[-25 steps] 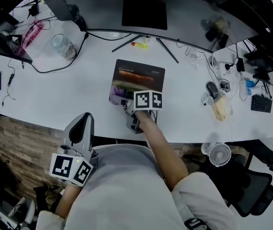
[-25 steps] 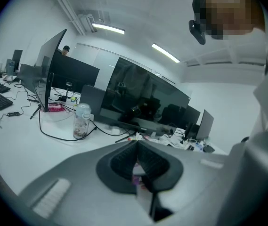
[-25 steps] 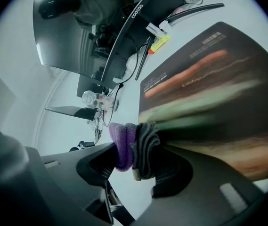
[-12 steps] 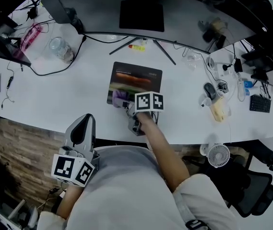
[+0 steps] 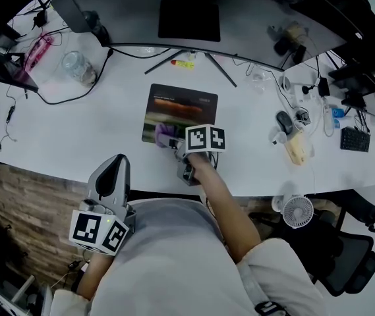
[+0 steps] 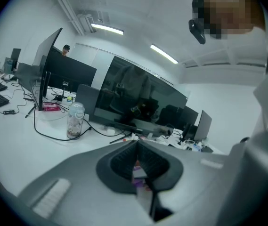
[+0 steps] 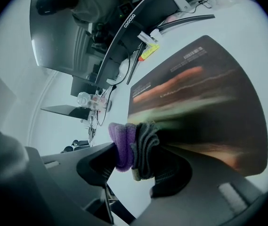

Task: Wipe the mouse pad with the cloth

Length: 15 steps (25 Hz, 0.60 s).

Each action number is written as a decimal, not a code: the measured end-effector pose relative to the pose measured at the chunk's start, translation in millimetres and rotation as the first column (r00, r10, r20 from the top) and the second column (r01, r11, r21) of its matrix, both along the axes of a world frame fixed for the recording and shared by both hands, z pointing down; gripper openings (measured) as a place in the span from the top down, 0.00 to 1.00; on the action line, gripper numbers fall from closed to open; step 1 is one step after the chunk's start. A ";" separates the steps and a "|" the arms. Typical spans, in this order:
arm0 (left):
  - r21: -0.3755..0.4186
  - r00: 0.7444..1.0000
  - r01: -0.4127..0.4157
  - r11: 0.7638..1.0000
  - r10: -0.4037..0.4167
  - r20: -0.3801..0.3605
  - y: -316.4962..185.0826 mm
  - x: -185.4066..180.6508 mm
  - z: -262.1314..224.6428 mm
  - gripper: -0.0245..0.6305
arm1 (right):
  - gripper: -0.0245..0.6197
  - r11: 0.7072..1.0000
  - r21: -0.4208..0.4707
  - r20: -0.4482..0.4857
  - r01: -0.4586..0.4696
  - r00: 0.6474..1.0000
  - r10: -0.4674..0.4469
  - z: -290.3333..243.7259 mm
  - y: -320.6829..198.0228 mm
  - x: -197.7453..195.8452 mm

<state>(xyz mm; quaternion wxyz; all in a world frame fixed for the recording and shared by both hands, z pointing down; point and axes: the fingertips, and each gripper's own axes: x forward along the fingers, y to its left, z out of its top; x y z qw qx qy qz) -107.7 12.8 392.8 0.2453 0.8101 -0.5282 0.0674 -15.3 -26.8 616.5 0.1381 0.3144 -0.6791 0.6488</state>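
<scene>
A dark mouse pad [image 5: 180, 114] with an orange and green streak lies on the white desk [image 5: 75, 137], in front of the monitor. My right gripper [image 5: 167, 139] is shut on a folded purple and grey cloth [image 5: 163, 133] and presses it on the pad's near left part. In the right gripper view the cloth [image 7: 134, 149] is pinched between the jaws of the right gripper [image 7: 136, 166] at the pad [image 7: 204, 107]'s near edge. My left gripper [image 5: 111, 176] is held low by the person's body, off the desk, its jaws together with nothing held; its own view shows the left gripper [image 6: 138, 164] aimed over the desk.
A monitor stand [image 5: 188, 20] with splayed legs stands behind the pad, a yellow marker [image 5: 184, 63] beside it. A glass jar [image 5: 78, 68] and a black cable lie at the left. A mouse [image 5: 284, 122], chargers and cables crowd the right. A small fan [image 5: 296, 210] sits below the desk edge.
The right gripper with the cloth has slid left across the pad's near edge. The left gripper has stayed where it was.
</scene>
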 end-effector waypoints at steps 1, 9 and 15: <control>0.000 1.000 -0.001 1.000 0.001 -0.001 -0.1 0.7 0.1 0.96 | 0.63 1.000 0.000 -0.004 0.000 1.000 0.000 0.0 0.3 1.7; 0.006 1.000 -0.019 1.000 0.019 -0.010 1.0 6.6 1.1 0.96 | 0.63 1.000 -0.004 -0.030 -0.013 0.999 0.013 0.8 4.3 17.2; 0.004 0.999 -0.034 0.999 0.034 -0.021 3.4 10.3 1.2 0.96 | 0.63 0.999 -0.009 -0.039 -0.032 0.999 0.031 0.7 8.2 30.4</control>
